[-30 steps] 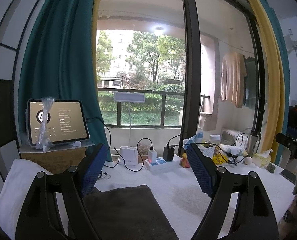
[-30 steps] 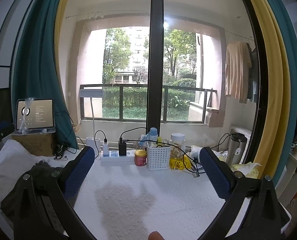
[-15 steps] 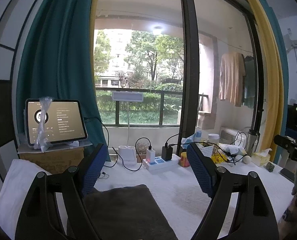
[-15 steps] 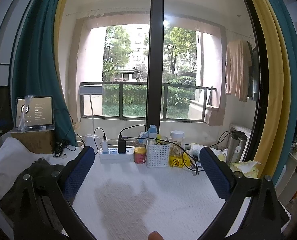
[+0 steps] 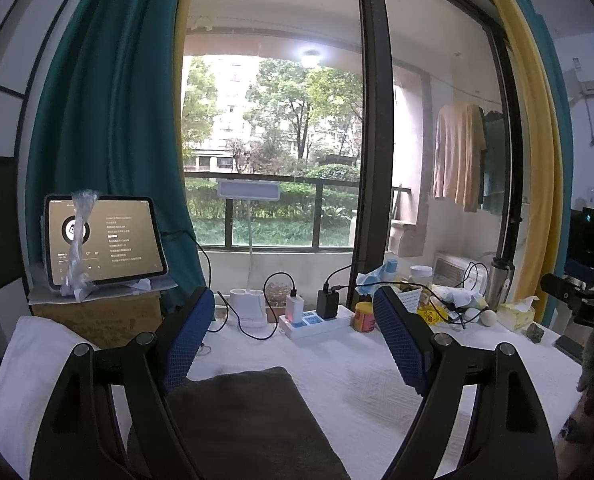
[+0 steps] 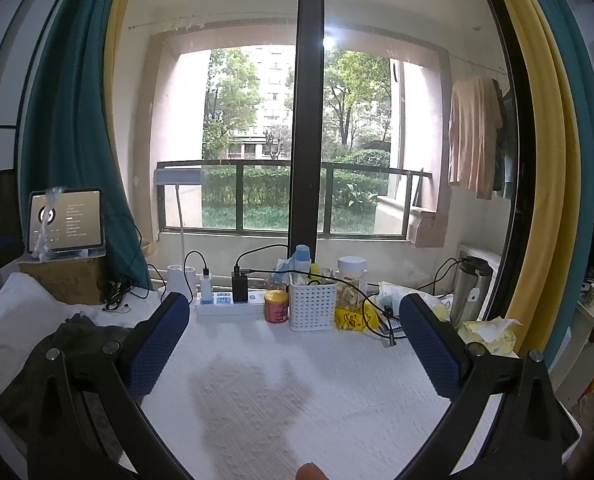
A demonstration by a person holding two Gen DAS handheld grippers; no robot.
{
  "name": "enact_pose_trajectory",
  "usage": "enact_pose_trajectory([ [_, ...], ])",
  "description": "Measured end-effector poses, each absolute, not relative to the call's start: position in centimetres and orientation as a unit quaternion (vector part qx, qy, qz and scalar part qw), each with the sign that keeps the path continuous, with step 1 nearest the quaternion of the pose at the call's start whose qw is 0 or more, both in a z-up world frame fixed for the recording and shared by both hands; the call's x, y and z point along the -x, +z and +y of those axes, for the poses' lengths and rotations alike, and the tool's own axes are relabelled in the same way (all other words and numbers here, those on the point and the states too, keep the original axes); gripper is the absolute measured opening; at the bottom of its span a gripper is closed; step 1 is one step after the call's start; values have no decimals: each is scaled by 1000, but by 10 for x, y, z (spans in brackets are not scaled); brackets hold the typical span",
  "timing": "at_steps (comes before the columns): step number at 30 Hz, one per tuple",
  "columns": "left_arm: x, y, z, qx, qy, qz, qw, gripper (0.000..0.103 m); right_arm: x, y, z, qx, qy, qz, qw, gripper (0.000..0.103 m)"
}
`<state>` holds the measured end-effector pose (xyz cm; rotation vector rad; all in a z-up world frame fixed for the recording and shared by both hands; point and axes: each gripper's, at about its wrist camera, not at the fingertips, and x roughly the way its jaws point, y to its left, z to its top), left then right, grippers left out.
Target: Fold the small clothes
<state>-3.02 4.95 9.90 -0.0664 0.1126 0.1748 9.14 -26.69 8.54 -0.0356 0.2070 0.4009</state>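
A dark grey folded garment (image 5: 241, 420) lies on the white textured table cover (image 5: 337, 360), low in the left wrist view. My left gripper (image 5: 297, 344) is open and empty, held above its far edge. In the right wrist view the same dark garment (image 6: 77, 344) lies at the far left, partly behind the left finger. My right gripper (image 6: 297, 344) is open and empty above the bare white cover (image 6: 297, 400), to the right of the garment.
A power strip (image 6: 229, 306) with chargers, a red tin (image 6: 276, 306), a white basket (image 6: 312, 306), a steel flask (image 6: 471, 292) and tissues (image 6: 489, 332) line the back edge. A tablet (image 5: 101, 240) stands on a cardboard box at left. A white pillow (image 5: 29, 368) lies beside the garment.
Both views have shifted very slightly; the grippers stay open and the garment has not moved.
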Motion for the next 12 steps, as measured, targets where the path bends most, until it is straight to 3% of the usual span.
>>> enact_pose_trajectory([
  [12,30,98,50,35,88,57,994,84,-93,84,-265,21,199,106,974,103],
])
